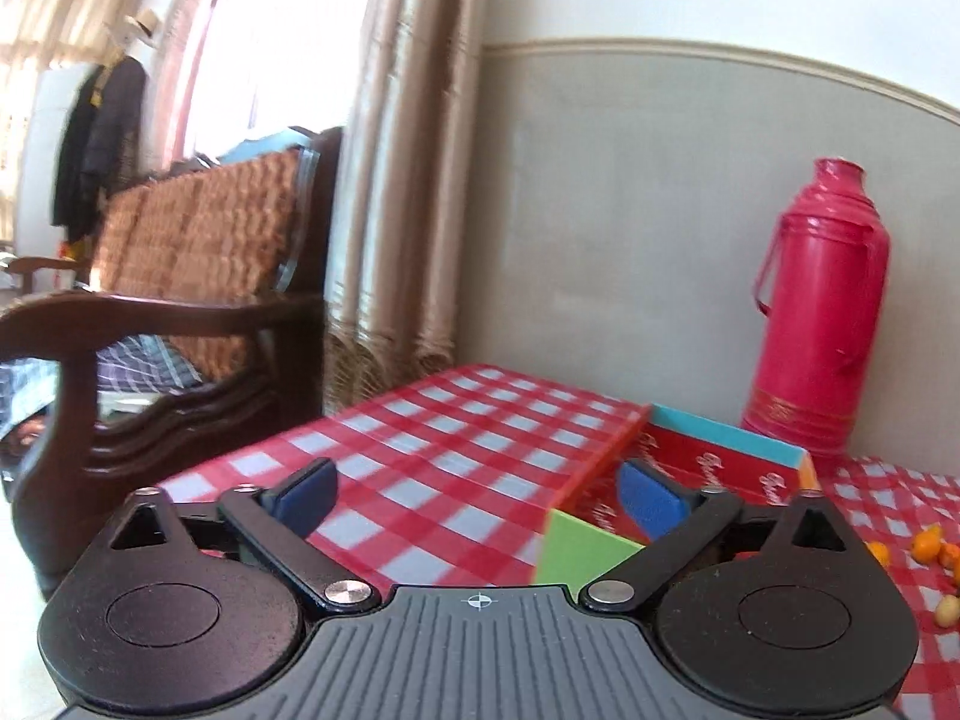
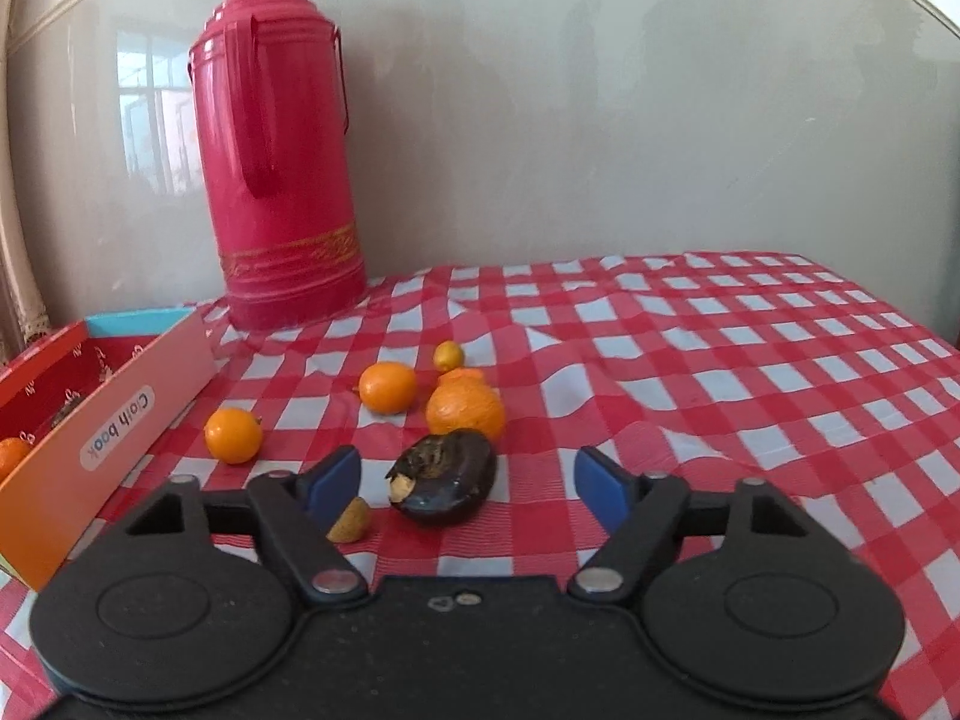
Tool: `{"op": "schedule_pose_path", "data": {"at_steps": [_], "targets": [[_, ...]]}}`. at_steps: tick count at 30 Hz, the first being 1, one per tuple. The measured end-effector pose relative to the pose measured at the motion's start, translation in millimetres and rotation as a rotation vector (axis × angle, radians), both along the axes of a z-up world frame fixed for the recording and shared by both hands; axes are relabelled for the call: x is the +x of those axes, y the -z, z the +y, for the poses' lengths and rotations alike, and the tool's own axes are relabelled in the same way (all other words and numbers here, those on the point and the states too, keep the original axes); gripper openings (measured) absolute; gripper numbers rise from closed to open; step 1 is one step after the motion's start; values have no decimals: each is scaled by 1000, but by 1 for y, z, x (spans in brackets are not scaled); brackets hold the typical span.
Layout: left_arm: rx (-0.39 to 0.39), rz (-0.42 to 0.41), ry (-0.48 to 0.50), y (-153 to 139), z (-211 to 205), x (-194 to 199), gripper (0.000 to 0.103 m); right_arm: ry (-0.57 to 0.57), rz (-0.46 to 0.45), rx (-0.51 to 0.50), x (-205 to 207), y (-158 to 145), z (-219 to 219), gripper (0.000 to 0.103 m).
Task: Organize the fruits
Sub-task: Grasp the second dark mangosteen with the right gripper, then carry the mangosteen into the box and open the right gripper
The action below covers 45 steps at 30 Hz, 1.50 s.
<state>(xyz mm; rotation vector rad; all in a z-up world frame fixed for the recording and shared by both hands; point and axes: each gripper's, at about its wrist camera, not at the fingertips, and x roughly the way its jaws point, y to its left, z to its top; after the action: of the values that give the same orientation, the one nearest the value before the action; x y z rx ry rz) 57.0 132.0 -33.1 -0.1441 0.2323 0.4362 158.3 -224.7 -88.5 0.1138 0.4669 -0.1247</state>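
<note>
My right gripper (image 2: 468,471) is open low over the red checked tablecloth. A dark, partly rotten fruit (image 2: 447,480) lies between its blue fingers (image 2: 336,480), touching neither pad. A small tan piece (image 2: 351,522) sits by the left finger. Beyond lie a wrinkled orange (image 2: 465,411), two smooth oranges (image 2: 388,387) (image 2: 234,435) and a small yellow one (image 2: 449,355). The cardboard box (image 2: 120,420) at left holds one orange (image 2: 12,456). My left gripper (image 1: 477,483) is open and empty, next to the same box (image 1: 708,468). Some fruits (image 1: 927,543) show at far right.
A tall pink thermos (image 2: 282,150) stands against the wall behind the box, also seen in the left wrist view as the thermos (image 1: 816,312). A wooden bench (image 1: 180,300) and curtain (image 1: 396,180) lie past the table's left edge. Bare cloth (image 2: 750,360) stretches to the right.
</note>
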Motion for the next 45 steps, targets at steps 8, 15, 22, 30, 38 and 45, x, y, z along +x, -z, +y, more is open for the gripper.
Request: {"op": "schedule_pose_path", "data": {"at_steps": [8,15,22,30,38,45], "targets": [[-45,-22,-53,4,25,-9,103,6,73,17,24,6,1,51],[-66,-9,-58,9,33,-9,103,-32,124,32,37,12,6,32],[-58,-5,-63,10,31,-11,103,-33,91,28,30,8,7,26],[-67,-7,-86,10,33,-14,103,-57,17,-66,17,-2,21,15],[-121,-39,-125,11,47,-25,103,-77,5,-48,13,-5,21,15],[-164,-67,-168,15,63,-34,103,-150,-102,-113,-4,-25,48,15]]}}
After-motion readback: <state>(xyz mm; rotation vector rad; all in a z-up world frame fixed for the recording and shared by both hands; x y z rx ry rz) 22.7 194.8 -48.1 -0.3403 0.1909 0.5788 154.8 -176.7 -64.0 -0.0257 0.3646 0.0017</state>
